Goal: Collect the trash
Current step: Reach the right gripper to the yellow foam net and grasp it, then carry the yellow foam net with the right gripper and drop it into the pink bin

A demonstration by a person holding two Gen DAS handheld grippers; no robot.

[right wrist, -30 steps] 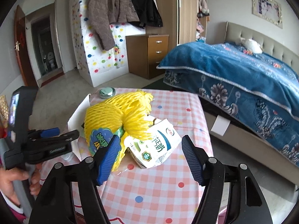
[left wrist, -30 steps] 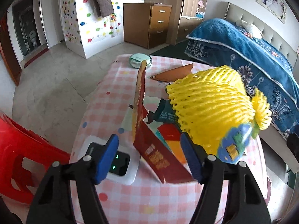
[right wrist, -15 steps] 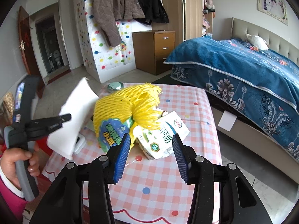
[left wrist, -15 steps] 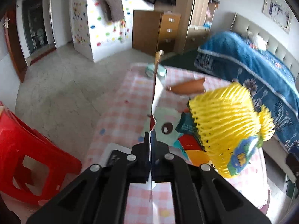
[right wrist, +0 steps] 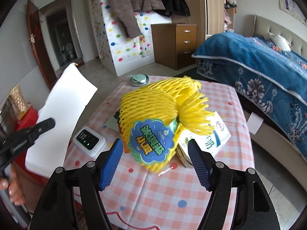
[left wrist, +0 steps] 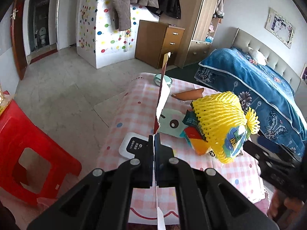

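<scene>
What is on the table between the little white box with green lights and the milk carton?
The yellow foam net with its blue sticker lies between the white box and the milk carton; the right wrist view shows it.

Your left gripper points steeply downward with its jaws pressed fully together, pinching a thin card edge-on between the pads. In the right wrist view it appears at the left edge, and the fingers of your left hand wrap its handle. Your right gripper also tilts downward; its jaws have just been opening and stand wide apart, blue pads touching nothing.
</scene>
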